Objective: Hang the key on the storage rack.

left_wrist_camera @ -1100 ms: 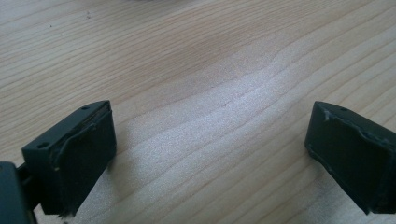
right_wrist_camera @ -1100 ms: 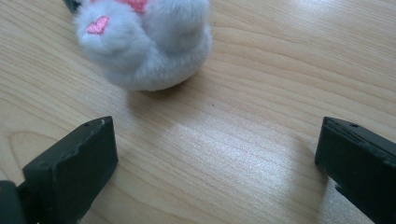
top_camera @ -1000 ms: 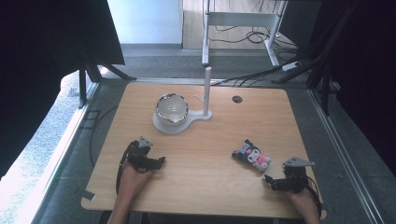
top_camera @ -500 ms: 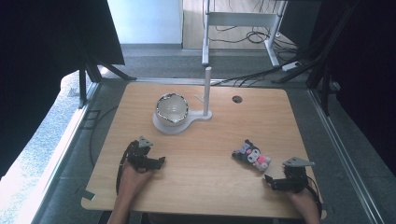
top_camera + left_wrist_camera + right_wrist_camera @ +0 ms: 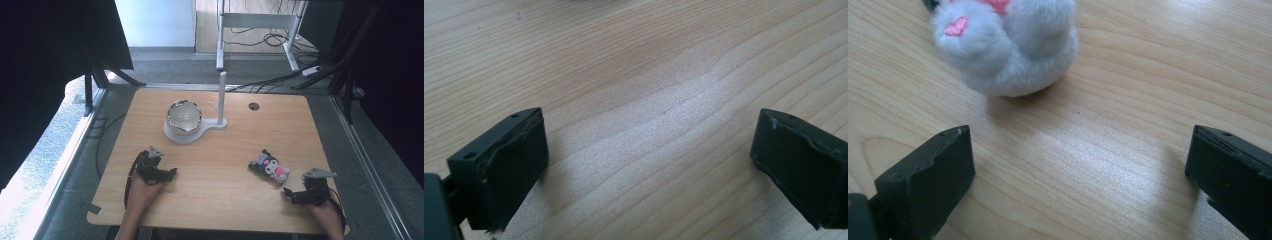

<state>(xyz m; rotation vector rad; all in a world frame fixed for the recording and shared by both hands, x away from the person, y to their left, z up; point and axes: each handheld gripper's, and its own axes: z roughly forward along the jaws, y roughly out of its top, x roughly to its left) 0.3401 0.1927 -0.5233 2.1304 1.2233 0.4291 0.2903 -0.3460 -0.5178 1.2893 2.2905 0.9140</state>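
A small plush toy (image 5: 269, 166), grey, black and pink, lies on the wooden table (image 5: 225, 150) at the right. In the right gripper view its pale furry body (image 5: 1008, 45) with a pink heart mark sits just ahead of the jaws, apart from them. My right gripper (image 5: 292, 194) rests near the table's front right, open, with bare wood between its jaws (image 5: 1078, 170). My left gripper (image 5: 170, 174) rests at the front left, open over bare wood (image 5: 649, 160). A bowl (image 5: 183, 116) stands on a white base with an upright post (image 5: 221, 97) at the table's middle back.
A round cable hole (image 5: 254, 106) sits in the table top at the back right. A white frame stand (image 5: 260, 22) and cables lie on the floor beyond the table. Dark curtains flank both sides.
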